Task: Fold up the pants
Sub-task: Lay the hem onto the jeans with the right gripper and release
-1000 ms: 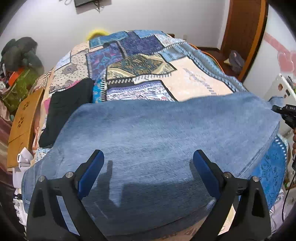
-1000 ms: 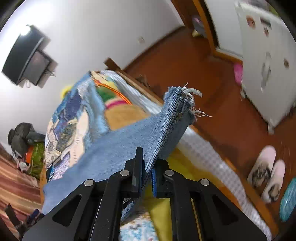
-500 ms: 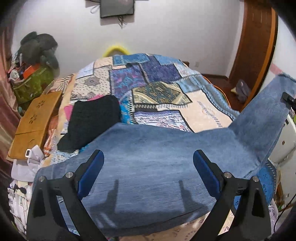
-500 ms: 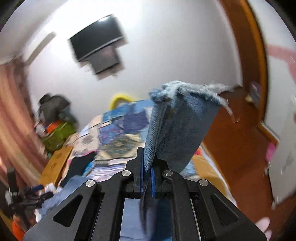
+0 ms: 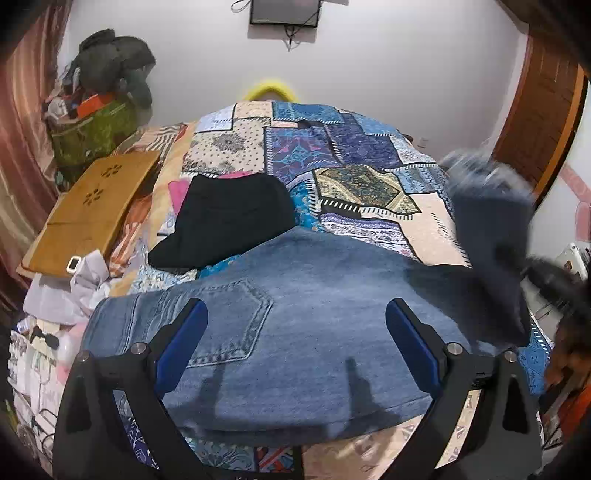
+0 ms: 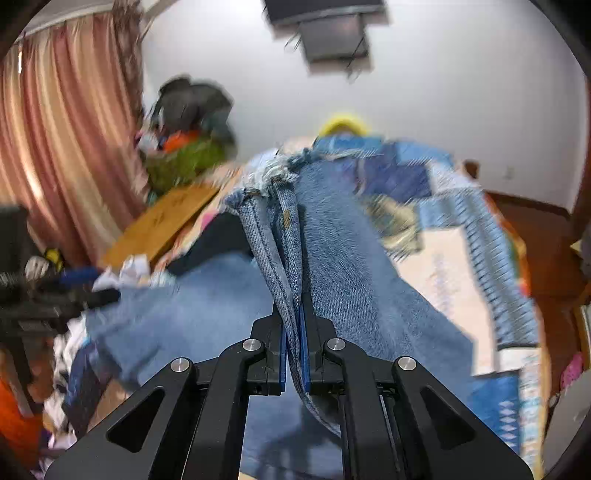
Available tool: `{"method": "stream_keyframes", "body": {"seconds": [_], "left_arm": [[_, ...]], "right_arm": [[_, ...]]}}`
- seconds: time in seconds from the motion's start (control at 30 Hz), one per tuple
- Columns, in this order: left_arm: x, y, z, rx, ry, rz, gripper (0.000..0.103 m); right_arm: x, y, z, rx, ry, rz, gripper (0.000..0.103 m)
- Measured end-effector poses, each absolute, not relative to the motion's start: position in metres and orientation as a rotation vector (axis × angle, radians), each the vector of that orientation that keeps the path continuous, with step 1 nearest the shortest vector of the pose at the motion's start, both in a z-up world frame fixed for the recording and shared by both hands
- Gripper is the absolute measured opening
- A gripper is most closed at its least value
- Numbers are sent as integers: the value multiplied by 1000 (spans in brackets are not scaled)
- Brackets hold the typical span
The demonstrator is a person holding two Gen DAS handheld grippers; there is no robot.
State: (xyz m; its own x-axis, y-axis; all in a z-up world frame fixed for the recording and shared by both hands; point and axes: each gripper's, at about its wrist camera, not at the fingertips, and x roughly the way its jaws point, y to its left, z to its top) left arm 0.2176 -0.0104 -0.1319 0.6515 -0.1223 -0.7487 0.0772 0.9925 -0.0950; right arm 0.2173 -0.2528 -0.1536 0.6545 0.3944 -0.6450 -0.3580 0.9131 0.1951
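Two claws, left to right: the left claw (image 5: pixel 293 343) hovers wide and empty over the blue denim pants (image 5: pixel 295 317) spread on the patchwork-quilted bed (image 5: pixel 369 177), while the right claw (image 6: pixel 294 354) pinches their frayed hem aloft, presumably to carry the leg over for a fold.

1 jeans (image 5: pixel 303 317) on the quilt (image 5: pixel 343 173). 1 black garment (image 5: pixel 229 221) at quilt's left side. 1 wooden board (image 5: pixel 92 206) left of quilt. 1 green bag (image 5: pixel 92 133) beyond the board. 1 TV (image 5: pixel 283 12) on wall above quilt. 2 grippers.
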Motion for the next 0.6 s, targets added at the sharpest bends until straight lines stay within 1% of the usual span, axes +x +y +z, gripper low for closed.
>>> {"method": "stream_keyframes", "body": {"seconds": [0.13, 0.2, 0.3, 0.4, 0.6], "left_arm": [[215, -3, -136, -59, 862, -99, 98], [215, -2, -138, -56, 867, -98, 98], [215, -4, -141, -45, 873, -97, 98], [219, -10, -142, -34, 879, -105, 98], [227, -31, -137, 4, 865, -138, 98]], "right_arm": [[219, -226, -190, -19, 874, 481, 7], [217, -220, -201, -43, 925, 502, 11], [207, -218, -203, -41, 939, 520, 15], [201, -221, -199, -4, 955, 547, 18], [188, -237, -182, 51, 946, 602, 18]]}}
